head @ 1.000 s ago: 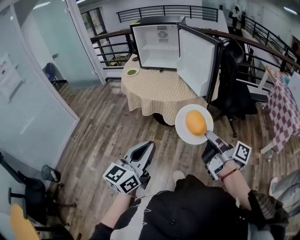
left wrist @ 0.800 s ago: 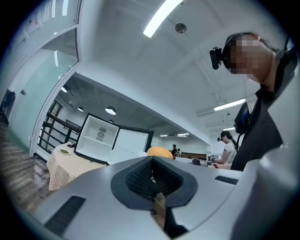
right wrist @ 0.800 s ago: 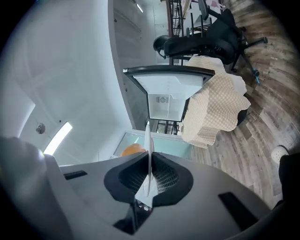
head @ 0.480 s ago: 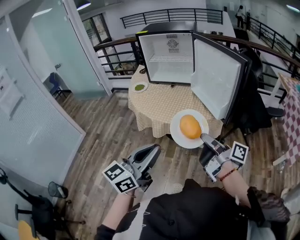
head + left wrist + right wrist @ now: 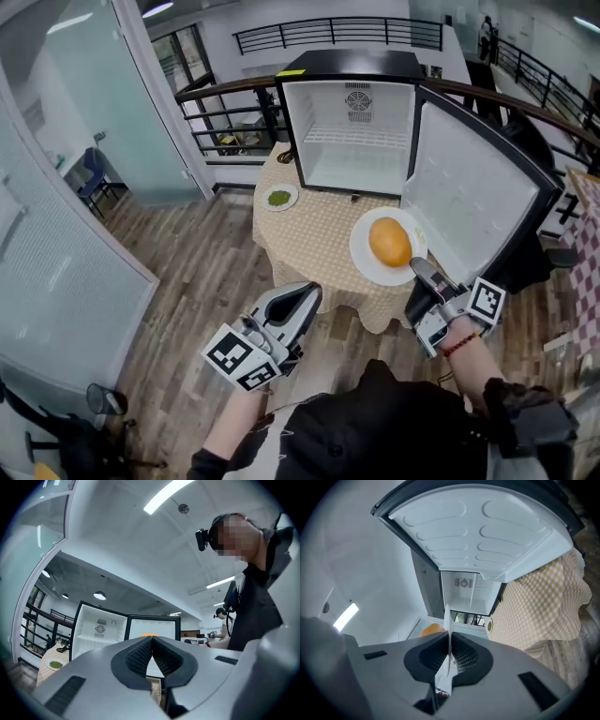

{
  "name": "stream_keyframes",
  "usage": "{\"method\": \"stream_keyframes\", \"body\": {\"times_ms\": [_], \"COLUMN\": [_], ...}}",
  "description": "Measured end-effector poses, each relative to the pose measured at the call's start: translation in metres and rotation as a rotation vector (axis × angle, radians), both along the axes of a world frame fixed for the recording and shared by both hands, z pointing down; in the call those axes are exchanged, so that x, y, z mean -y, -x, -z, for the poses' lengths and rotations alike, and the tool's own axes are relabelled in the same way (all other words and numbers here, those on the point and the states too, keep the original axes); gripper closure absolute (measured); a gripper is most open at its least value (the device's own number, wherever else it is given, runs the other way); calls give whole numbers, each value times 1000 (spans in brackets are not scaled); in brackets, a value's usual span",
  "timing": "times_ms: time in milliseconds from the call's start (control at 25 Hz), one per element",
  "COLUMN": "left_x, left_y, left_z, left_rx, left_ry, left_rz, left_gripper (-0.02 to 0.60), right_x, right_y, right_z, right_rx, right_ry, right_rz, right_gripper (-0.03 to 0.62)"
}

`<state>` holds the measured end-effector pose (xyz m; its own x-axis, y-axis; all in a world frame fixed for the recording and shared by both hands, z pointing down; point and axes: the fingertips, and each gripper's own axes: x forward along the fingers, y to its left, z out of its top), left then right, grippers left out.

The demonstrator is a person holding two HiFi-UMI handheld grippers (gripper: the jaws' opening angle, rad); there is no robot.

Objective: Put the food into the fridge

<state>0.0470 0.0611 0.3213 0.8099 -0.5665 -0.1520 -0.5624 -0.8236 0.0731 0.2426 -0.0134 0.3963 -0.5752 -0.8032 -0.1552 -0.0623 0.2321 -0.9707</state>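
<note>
Orange food [image 5: 391, 241] sits on the white plate [image 5: 367, 264] pinched by the right claw [image 5: 420, 268], open fridge [image 5: 361, 141] straight ahead beyond its tips.

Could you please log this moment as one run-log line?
right gripper: shut on plate rim | plate: holds orange food | left gripper: shut, empty | fridge: open, on table

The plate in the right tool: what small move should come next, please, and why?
Probably carry it level toward the open fridge: the right tool grips the plate by its rim, the orange food sits loose, and the fridge stands empty.
</note>
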Motion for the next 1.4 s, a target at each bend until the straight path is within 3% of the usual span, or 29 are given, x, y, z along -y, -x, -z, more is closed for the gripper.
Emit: {"method": "stream_keyframes", "body": {"times_ms": [320, 440, 640, 960, 1400], "left_x": [59, 81, 120, 177, 215], "left_y": [43, 57, 93, 147, 155], "left_z": [-42, -54, -61, -55, -59], "left_rx": [62, 66, 74, 104, 86], "left_ry": [101, 107, 185, 168, 161], "left_rz": [-60, -118, -268, -358, -506], "left_gripper": [569, 569, 569, 569, 569], "right_x": [61, 78, 105, 131, 129], "right_y": [14, 29, 62, 113, 108], "right_z": [-20, -29, -25, -22, -19], "right_rx": [-20, -16, -1, 5, -22], "right_ry": [43, 63, 55, 56, 70], "right_rz": [-125, -173, -291, -401, -580], "right_gripper": [569, 569, 571, 569, 569]}}
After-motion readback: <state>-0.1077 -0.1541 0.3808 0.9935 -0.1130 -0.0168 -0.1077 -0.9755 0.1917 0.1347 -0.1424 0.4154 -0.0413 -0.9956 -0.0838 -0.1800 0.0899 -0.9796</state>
